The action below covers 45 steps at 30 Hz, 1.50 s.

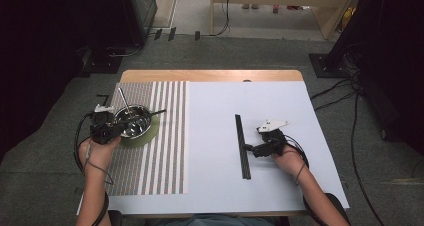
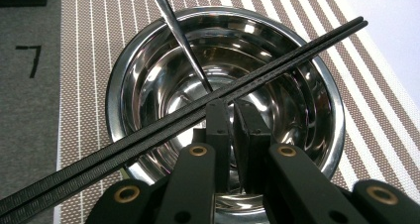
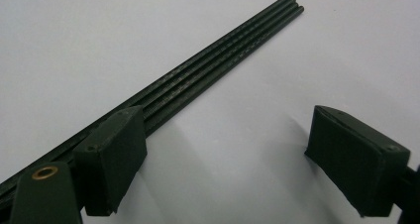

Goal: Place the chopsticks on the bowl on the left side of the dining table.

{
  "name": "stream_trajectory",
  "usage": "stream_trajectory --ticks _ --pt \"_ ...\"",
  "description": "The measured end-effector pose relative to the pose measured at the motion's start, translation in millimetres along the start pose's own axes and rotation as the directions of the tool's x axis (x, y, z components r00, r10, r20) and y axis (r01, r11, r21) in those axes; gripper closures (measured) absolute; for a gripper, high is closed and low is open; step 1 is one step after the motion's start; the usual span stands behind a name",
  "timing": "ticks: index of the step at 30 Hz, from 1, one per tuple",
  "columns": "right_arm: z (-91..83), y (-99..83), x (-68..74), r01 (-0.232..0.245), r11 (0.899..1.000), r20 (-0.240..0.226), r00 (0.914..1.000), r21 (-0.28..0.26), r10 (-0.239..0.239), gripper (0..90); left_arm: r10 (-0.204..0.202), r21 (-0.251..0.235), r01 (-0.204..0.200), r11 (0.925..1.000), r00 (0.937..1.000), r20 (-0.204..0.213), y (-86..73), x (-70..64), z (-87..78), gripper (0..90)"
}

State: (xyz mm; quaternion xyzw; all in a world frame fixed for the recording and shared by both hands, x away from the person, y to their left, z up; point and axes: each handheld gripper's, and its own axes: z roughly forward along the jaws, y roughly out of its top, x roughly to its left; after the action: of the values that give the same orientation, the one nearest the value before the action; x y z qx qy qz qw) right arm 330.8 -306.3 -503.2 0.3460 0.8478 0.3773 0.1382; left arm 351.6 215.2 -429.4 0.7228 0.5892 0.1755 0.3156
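Note:
A shiny steel bowl stands on a green round mat on the striped placemat. A pair of black chopsticks lies across its rim. A thin metal handle leans in the bowl. My left gripper reaches over the bowl's near rim, jaws together just under the chopsticks. Several more black chopsticks lie bundled on the white table. My right gripper stands open beside them, one jaw touching the bundle.
The white tabletop has free room between the placemat and the bundle. Cables trail over the grey floor at the right. Dark stands sit beyond the table's far corners.

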Motion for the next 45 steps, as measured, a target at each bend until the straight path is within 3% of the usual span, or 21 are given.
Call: stream_trajectory --ticks 14,30,36,40,45 --pt "0.0 0.0 0.0 0.000 1.000 0.000 1.0000 0.000 0.000 15.1 0.014 0.012 -0.013 0.9998 0.9997 -0.021 -0.2 2.2 5.7 86.0" --pt "0.0 0.0 0.0 0.000 1.000 0.000 1.0000 0.000 0.000 15.1 0.012 -0.006 -0.012 0.9999 0.9984 -0.055 0.3 9.0 9.3 84.3" --pt "0.0 0.0 0.0 0.000 1.000 0.000 1.0000 0.000 0.000 15.1 0.000 -0.020 -0.001 0.9998 0.9993 -0.037 -0.3 13.4 10.7 80.9" --pt "0.0 0.0 0.0 0.000 1.000 0.000 1.0000 0.000 0.000 15.1 -0.025 -0.036 0.025 0.9991 0.9997 -0.007 -1.4 15.2 6.0 76.5" --pt "0.0 0.0 0.0 0.000 1.000 0.000 1.0000 0.000 0.000 15.1 -0.021 -0.074 0.023 0.9970 0.9994 0.028 1.8 13.6 -1.9 58.0"
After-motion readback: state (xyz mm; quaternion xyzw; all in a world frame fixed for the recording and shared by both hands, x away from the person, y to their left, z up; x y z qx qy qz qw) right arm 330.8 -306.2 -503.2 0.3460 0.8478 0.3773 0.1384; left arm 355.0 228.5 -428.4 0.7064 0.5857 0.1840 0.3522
